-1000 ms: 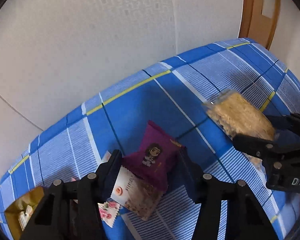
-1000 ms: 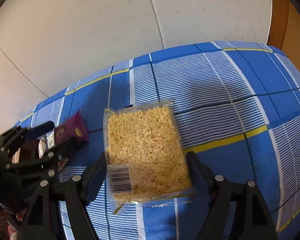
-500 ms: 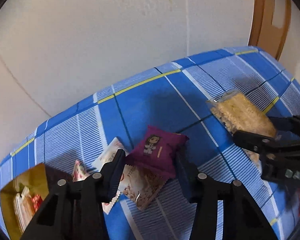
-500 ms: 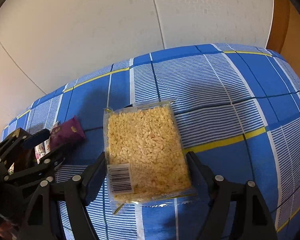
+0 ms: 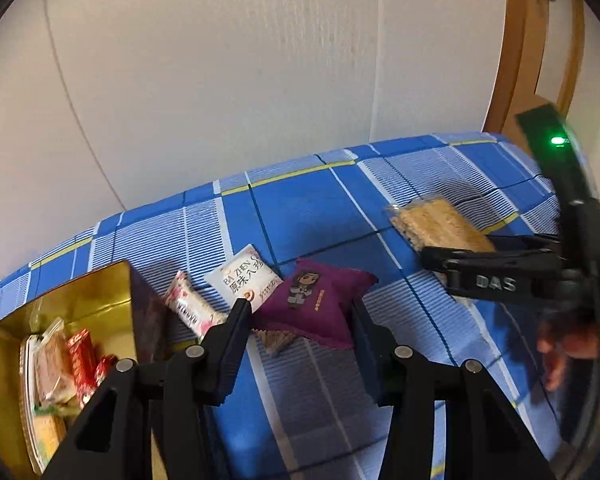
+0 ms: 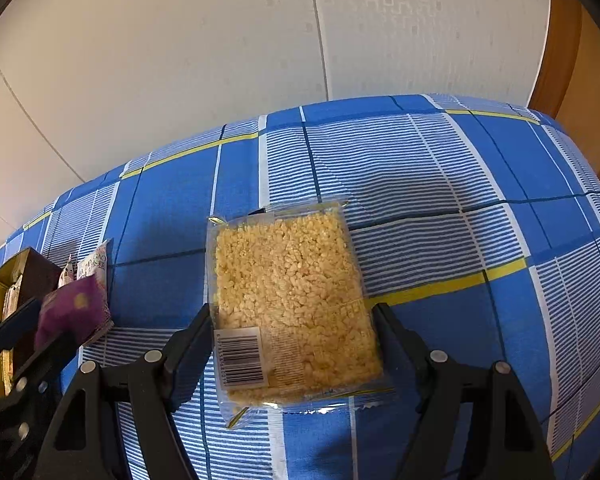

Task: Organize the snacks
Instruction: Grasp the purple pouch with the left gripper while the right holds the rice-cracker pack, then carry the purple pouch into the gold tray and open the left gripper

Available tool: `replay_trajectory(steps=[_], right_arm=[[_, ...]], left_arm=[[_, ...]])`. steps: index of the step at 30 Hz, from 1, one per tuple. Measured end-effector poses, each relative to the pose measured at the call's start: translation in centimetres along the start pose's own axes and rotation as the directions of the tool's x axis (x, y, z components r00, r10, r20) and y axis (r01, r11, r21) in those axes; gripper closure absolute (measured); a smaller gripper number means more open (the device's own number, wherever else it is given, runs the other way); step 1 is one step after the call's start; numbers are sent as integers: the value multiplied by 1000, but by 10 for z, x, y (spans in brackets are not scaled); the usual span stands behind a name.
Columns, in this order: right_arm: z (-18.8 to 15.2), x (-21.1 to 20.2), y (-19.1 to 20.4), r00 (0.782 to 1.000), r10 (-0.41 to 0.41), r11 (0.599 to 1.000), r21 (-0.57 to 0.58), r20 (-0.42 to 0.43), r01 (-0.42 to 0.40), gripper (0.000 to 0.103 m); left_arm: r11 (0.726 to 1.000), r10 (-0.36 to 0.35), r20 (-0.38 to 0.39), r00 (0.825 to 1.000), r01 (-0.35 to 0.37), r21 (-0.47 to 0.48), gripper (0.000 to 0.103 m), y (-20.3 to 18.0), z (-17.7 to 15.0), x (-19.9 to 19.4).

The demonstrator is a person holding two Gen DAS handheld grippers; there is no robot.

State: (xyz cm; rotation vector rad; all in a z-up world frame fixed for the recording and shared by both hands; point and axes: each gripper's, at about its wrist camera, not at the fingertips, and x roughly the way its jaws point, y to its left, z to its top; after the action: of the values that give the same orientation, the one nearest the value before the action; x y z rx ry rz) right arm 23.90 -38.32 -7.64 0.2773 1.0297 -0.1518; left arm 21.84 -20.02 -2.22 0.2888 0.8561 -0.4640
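- Both views are bright and evenly lit by soft, daylight-like illumination; colours on the blue checked cloth with white stripes and yellow lines (image 6: 420, 184) appear saturated.
- Fisheye distortion bows the cloth edge and wall seams; dark vignetting fills each corner.
- Left-wrist view: the gold-lined open rectangular tin (image 5: 76, 320) reflects a warm sheen; a green indicator light (image 5: 557, 141) blooms, and the person's hand (image 5: 572, 352) at right is motion-blurred.
- Soft shadows fall on the cloth beneath the black two-finger grippers and beside the purple foil snack packet (image 5: 316, 304).
- Right-wrist view: the clear plastic bag of yellow puffed grain (image 6: 292, 304) is sharp, its film showing faint glare.
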Motion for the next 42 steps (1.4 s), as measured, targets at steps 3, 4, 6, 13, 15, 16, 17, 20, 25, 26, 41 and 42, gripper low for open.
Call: replay_trajectory(steps=[3, 4, 6, 13, 15, 16, 17, 20, 25, 26, 41, 42], right_arm=[[-1, 0, 1, 1000, -11, 1000, -1, 4, 11, 24], [-1, 0, 2, 1000, -14, 1000, -3, 5, 14, 24], [-2, 0, 2, 1000, -20, 1000, -5, 7, 20, 24], [-3, -1, 3, 1000, -23, 1000, 0, 15, 23, 24], [-4, -1, 3, 1000, -27, 1000, -4, 15, 27, 24], [-4, -1, 4, 999, -31, 1000, -5, 17, 31, 24], [-4, -1, 4, 999, -34, 999, -6, 18, 34, 24], [-5, -1, 5, 999, -41, 999, -11, 20, 42, 24], [-5, -1, 6, 998, -53, 998, -16, 25, 53, 24], [-5, -1, 6, 998, -58, 998, -18, 26, 59, 24], [-7, 0, 10, 995, -84, 996, -5, 51, 85, 25], [-8, 0, 9, 995, -80, 997, 1, 53, 80, 25]], left_arm=[[1000, -9, 23, 1000, 10, -25, 53, 2, -7, -12], [999, -19, 28, 999, 20, -44, 53, 4, -9, -16], [997, -29, 37, 999, 32, -74, 53, 8, -13, -23], [987, -17, 111, 994, 34, -156, 53, 35, -29, -57], [985, 1, 128, 992, 21, -173, 53, 45, -35, -66], [983, 10, 132, 991, 15, -185, 53, 51, -39, -70], [980, 15, 133, 991, 11, -197, 53, 56, -42, -72], [971, 28, 133, 991, 5, -241, 53, 75, -55, -79], [954, 79, 120, 990, -40, -297, 53, 102, -79, -82], [951, 87, 112, 990, -49, -306, 53, 107, -83, -81], [927, 123, 37, 992, -102, -360, 53, 134, -111, -60], [926, 125, 29, 992, -106, -363, 53, 134, -113, -59]])
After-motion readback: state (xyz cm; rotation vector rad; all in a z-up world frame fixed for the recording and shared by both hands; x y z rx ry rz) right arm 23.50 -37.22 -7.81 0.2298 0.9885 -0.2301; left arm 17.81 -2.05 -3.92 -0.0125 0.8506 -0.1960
